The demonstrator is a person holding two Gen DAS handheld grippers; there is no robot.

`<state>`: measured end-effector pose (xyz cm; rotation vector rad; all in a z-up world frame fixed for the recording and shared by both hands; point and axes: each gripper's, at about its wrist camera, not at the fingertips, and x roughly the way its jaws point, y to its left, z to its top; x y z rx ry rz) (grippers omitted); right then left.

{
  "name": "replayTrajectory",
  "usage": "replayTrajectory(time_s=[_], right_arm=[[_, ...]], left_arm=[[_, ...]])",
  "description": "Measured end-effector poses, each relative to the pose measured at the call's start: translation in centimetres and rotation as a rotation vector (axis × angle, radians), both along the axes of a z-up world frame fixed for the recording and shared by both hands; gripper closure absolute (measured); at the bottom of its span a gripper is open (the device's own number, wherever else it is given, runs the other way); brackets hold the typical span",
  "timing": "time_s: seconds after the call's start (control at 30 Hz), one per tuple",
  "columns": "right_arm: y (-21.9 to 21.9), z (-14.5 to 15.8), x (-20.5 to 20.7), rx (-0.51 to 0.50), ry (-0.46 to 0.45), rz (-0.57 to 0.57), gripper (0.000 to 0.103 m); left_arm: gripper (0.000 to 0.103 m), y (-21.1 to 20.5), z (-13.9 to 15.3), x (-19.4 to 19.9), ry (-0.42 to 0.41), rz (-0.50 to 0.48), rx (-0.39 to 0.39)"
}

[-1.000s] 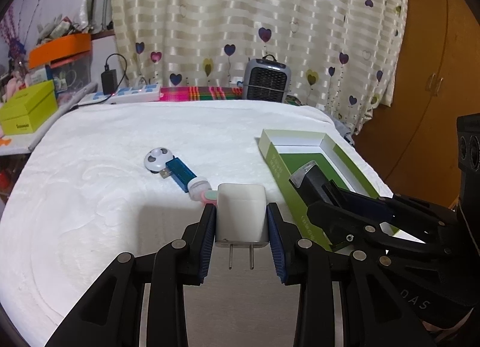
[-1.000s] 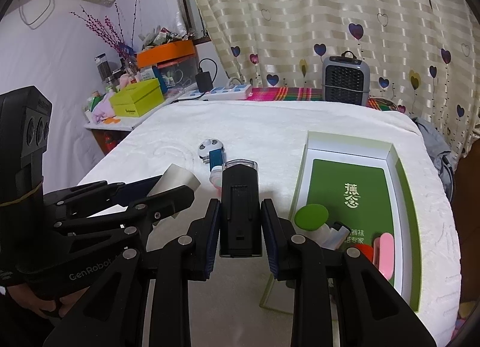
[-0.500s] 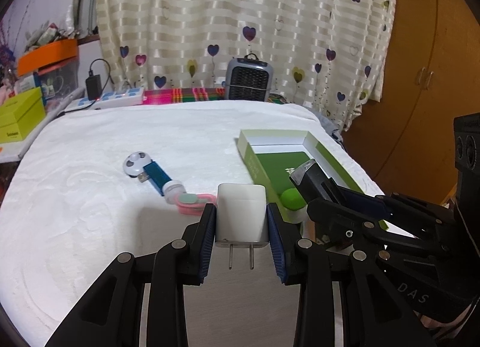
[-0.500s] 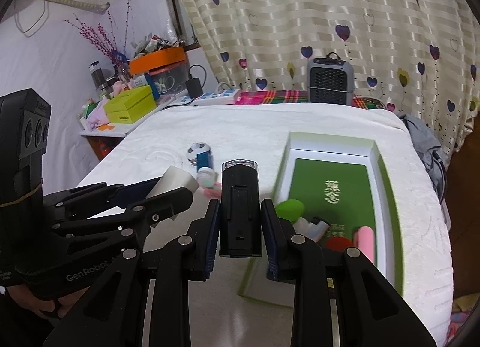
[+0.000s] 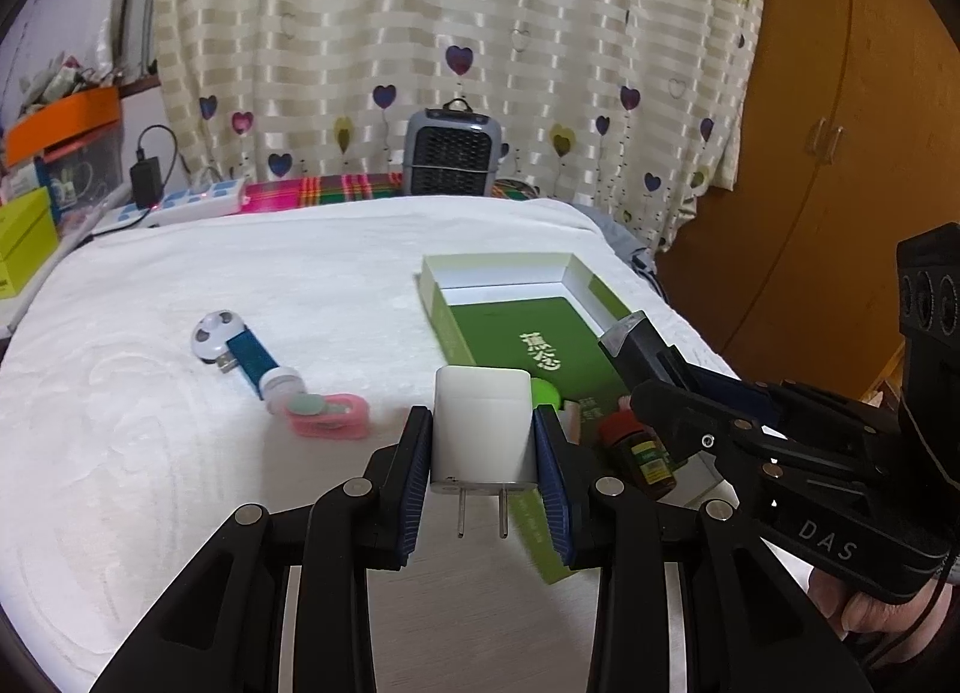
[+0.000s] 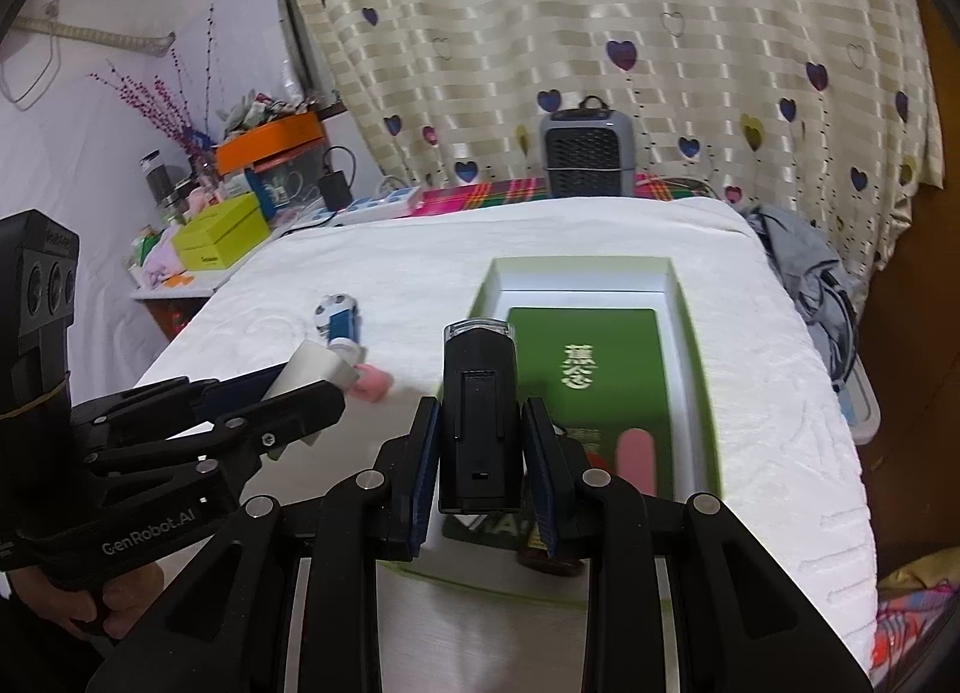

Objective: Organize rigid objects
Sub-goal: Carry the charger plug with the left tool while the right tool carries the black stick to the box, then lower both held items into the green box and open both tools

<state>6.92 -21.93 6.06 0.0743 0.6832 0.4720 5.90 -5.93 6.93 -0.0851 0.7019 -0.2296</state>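
Observation:
My left gripper (image 5: pixel 483 441) is shut on a white plug charger (image 5: pixel 482 432), prongs towards the camera, held above the near left edge of the green box (image 5: pixel 447 327). My right gripper (image 6: pixel 480 447) is shut on a black rectangular device (image 6: pixel 478 423) with a clear tip, held over the near end of the same box (image 6: pixel 690 345). Inside the box lie a green card (image 6: pixel 591 369), a pink stick (image 6: pixel 636 453), a small brown bottle (image 5: pixel 639 456) and a green cap (image 5: pixel 546 393). On the white cloth lie a blue USB stick (image 5: pixel 252 360), a white round item (image 5: pixel 213 333) and a pink item (image 5: pixel 330 414).
A small grey heater (image 5: pixel 453 153) stands at the table's back edge next to a power strip (image 5: pixel 192 204). A cluttered side shelf with a yellow-green box (image 6: pixel 222 240) and orange-lidded bin (image 6: pixel 270 138) is at the left. A wooden wardrobe (image 5: pixel 840 153) is to the right.
Both grippers have moved right towards the green box with their objects still held; the right one is now over the box's near end, the left at its near left edge.

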Motion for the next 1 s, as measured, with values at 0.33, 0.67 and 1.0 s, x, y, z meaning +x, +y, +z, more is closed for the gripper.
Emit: replayTrajectory(time_s=[0.33,0.67,1.0], right_arm=[[-2.2,-0.7,0.3,0.005,0.021,-0.051,0.074],[-4.0,-1.8,0.8,0.006,0.052,-0.093,0.074],[-4.7,-3.2,1.3,0.002,0.089,-0.1,0.074]], left_arm=[[0.07,-2.0,-0.8,0.2,0.022,-0.068,-0.01],[0.07,-4.0,-1.5,0.6,0.047,-0.124,-0.013],[0.07,-5.1,-2.8,1.5,0.09,-0.145,-0.015]])
